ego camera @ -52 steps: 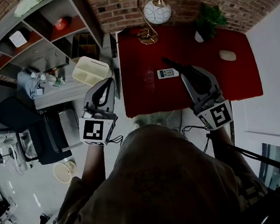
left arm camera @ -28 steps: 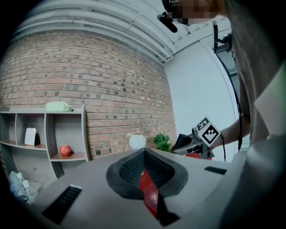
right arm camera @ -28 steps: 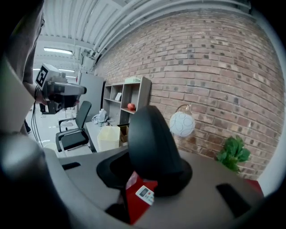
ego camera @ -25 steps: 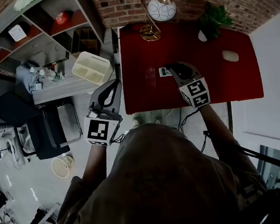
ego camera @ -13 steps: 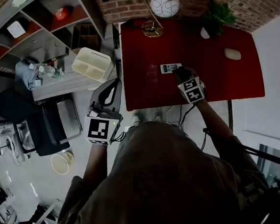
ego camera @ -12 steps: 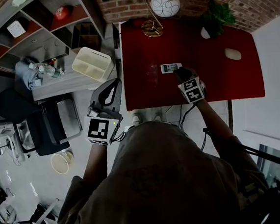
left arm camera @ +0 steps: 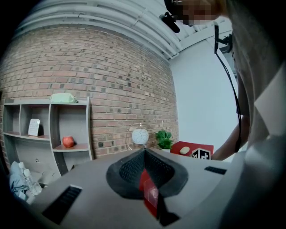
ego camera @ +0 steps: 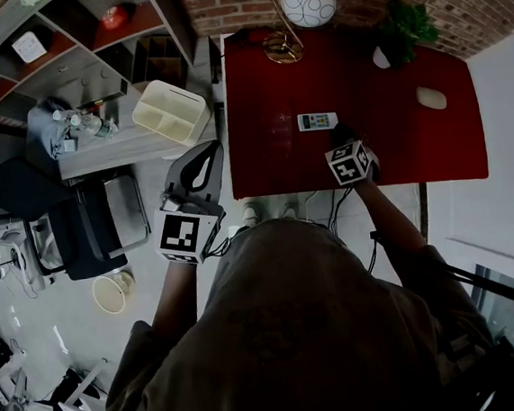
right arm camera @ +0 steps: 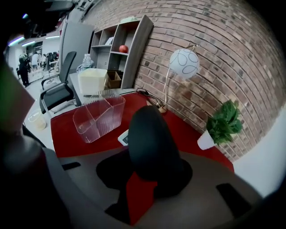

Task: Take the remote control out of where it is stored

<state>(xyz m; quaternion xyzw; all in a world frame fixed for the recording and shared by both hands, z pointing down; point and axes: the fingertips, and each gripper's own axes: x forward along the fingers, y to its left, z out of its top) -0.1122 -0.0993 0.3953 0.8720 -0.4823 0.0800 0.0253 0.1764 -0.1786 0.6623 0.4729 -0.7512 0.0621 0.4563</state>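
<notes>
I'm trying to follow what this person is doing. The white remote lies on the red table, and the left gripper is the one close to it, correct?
Not quite. It is the right gripper that is close to the remote on the red table. The head view shows this, with the left gripper held off beside the table.

The left gripper (left arm camera: pixel 144 151) pointed nearly level, its jaws pressed together with nothing between them. Straight beyond the tips stood a globe lamp (left arm camera: pixel 140 135) against the brick wall (left arm camera: pixel 89 67). Right of the lamp sat a potted plant (left arm camera: pixel 164 139) by a red table (left arm camera: pixel 190 145). Left of the lamp, a grey shelf unit (left arm camera: pixel 90 129) held a red round object (left arm camera: pixel 68 141).
</notes>
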